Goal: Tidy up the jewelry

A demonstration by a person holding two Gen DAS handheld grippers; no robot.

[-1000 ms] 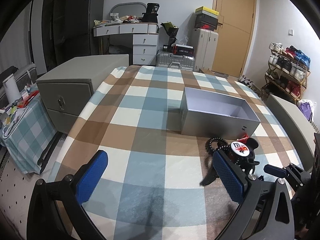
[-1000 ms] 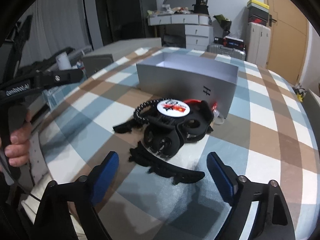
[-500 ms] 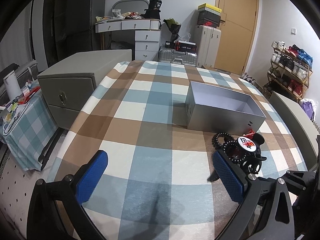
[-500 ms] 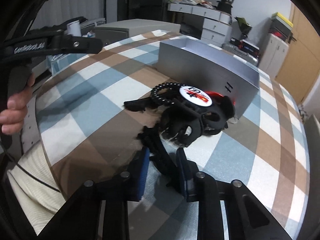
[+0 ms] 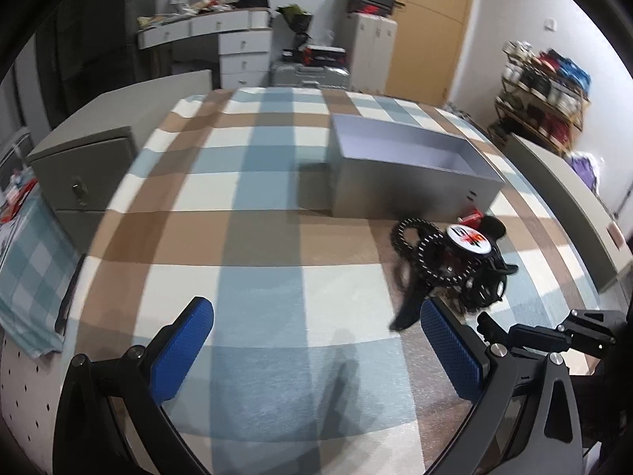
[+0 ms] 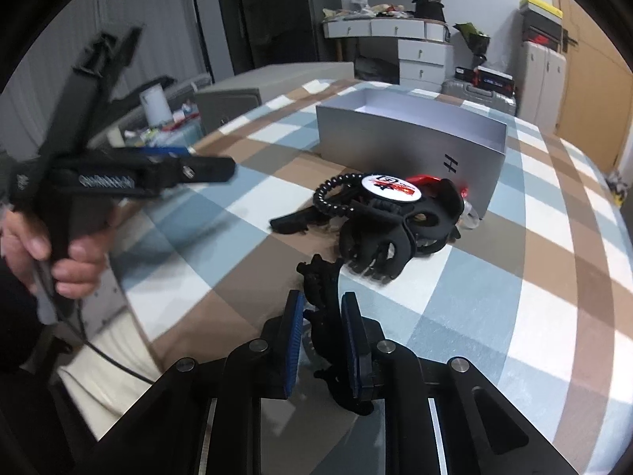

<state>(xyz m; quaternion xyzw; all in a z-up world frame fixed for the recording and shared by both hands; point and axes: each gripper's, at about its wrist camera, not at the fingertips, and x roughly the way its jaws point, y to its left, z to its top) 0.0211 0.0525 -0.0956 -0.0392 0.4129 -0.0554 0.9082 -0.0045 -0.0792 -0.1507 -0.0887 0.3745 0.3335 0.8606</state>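
- Right tool [image 6: 322,340]: pads pinching a black toothed clip [image 6: 322,308] that sticks out ahead of the tips. Grip sits on a thin, uneven edge, so the clip could twist or slide out on the lift.
- Rest of the pile [image 6: 379,221] (claw clip, coil tie, badge) lies just ahead on the worktop [image 6: 514,297], touching or nearly touching the clip. Teeth may snag and drag the lot.
- Box [image 6: 411,138] sits beyond the pile, open top, tall near wall. A low carry would hit that wall or knock the box back.
- Left tool [image 5: 312,352]: spread wide, empty, with the pile just off its right pad. A swing could sweep the pile.
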